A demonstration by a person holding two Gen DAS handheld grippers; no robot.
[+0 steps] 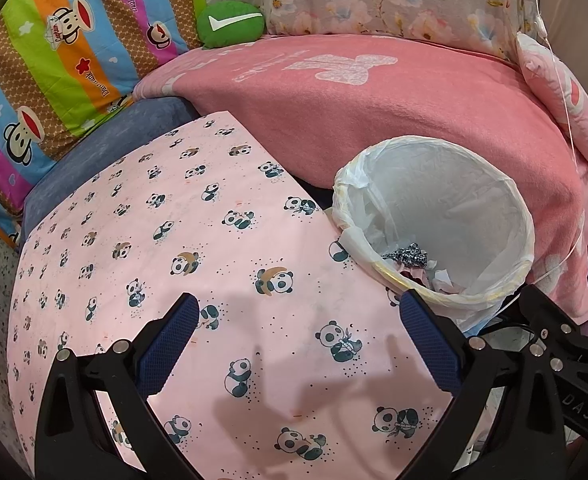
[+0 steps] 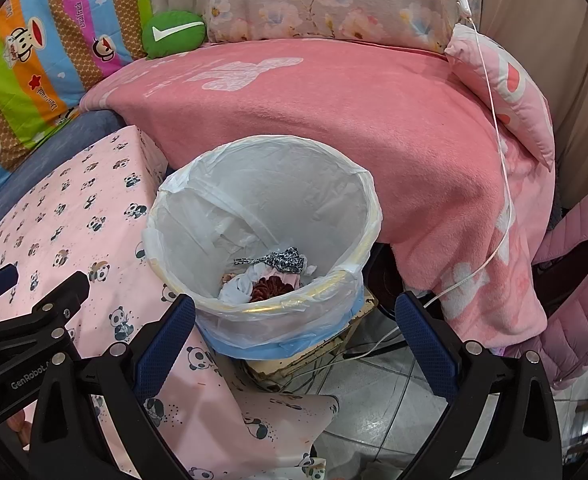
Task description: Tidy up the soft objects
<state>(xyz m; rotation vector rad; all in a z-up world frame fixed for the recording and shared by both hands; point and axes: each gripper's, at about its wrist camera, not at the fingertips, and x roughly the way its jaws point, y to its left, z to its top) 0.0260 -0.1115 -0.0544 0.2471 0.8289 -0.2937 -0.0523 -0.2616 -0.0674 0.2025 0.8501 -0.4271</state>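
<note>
A round bin (image 2: 367,200) lined with a white plastic bag stands beside the pink panda cloth (image 1: 182,240). Inside lie several soft items: a black-and-white patterned scrunchie (image 2: 284,260), a dark red one (image 2: 272,289) and white fabric (image 2: 238,286). In the left wrist view the bin (image 1: 525,224) is at the right, with the patterned scrunchie (image 1: 407,254) showing. My left gripper (image 1: 297,312) hangs open over the panda cloth, empty. My right gripper (image 2: 294,312) is open just in front of the bin's near rim, holding nothing. The left gripper (image 2: 34,288) shows at the left edge of the right wrist view.
A pink fleece blanket (image 2: 333,112) covers the bed behind the bin. A green cushion (image 2: 174,32), a striped cartoon quilt (image 1: 54,52), a floral cover (image 2: 313,0) and a pink pillow (image 2: 505,92) lie further back. A white cable (image 2: 497,184) hangs down to the tiled floor (image 2: 389,408).
</note>
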